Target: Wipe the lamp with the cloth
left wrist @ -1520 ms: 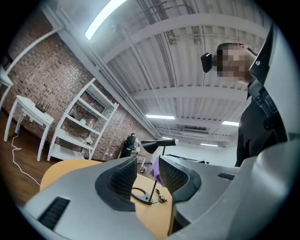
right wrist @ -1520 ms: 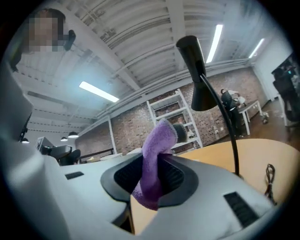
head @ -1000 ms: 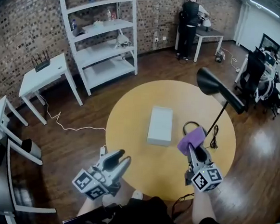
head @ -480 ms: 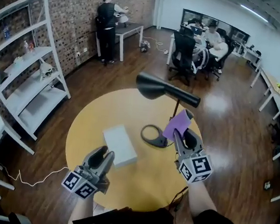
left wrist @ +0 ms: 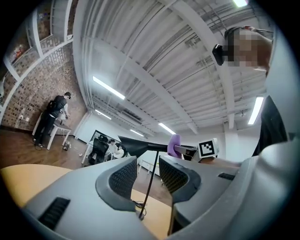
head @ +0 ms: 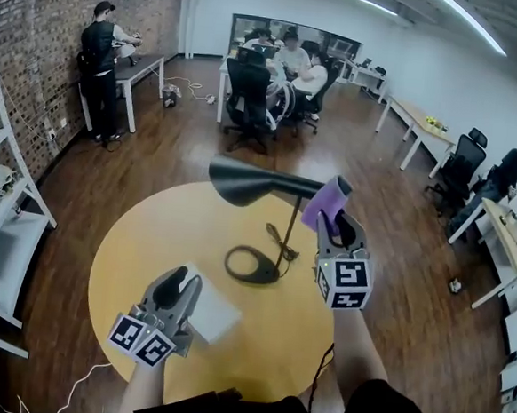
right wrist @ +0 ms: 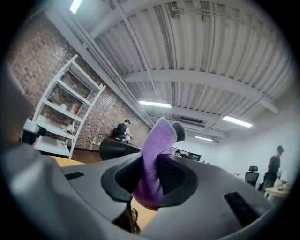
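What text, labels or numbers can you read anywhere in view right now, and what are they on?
No words or numbers can be read anywhere.
The marker cube on the left gripper: black-and-white square pattern only, no letters.
The marker cube on the right gripper: the same, pattern only.
The white box: no print visible.
The shelf items: too small to read.

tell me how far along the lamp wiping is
Done: the purple cloth is clamped in the right hand-held gripper. In hand: the cloth is up beside the lamp's arm, just behind the shade; contact cannot be told. Left: wiping shade, stem and base. The left hand-held gripper is open and empty.
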A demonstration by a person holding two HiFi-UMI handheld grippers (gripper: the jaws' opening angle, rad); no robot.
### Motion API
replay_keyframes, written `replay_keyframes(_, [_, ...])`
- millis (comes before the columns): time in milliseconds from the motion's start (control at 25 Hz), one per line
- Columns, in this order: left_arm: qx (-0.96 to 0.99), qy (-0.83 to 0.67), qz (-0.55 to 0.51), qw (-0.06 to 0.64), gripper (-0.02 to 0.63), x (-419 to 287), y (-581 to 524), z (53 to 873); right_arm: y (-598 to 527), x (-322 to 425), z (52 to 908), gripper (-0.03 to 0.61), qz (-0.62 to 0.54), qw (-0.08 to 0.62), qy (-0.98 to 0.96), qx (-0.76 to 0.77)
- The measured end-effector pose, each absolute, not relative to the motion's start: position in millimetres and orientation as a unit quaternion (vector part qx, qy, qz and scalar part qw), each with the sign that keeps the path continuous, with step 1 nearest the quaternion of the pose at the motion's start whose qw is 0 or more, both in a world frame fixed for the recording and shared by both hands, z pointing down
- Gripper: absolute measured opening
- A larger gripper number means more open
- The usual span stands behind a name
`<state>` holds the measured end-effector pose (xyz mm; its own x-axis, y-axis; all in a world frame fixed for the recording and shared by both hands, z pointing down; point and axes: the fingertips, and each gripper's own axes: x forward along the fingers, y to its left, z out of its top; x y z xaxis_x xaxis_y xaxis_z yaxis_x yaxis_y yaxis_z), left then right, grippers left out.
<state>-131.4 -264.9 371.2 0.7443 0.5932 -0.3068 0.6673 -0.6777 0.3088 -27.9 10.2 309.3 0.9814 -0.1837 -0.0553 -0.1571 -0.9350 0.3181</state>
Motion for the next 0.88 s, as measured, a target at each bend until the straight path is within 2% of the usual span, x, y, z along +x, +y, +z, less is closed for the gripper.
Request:
replay_keyframes(160, [0.896, 0.384, -0.089, 0.206, 0.137, -131.9, -282.2, 372.2, 6.7, -19.0, 293.1, 0.094, -0.05, 0.202, -0.024, 0.978])
replay_keyframes(400, [0.887, 0.406, -0.059, 0.212, 0.137, -121.9, -298.7, 390.2, 0.2, 9.8, 304.1, 0.094, -0.034, 0.198, 0.003, 0.979])
replay_keyframes(640, [0.888, 0.406, -0.061, 0.208, 0.137, -126.2, -304.4, 400.1, -58.8, 26.2, 312.5, 0.094, -0.05, 0.212, -0.042, 0.975])
replay_keyframes(880, [0.885, 0.414, -0.042, 0.21, 0.137, -123.0, -301.5, 409.0, -109.3, 52.0, 325.5, 0.094, 0.001, 0.171, -0.13, 0.977])
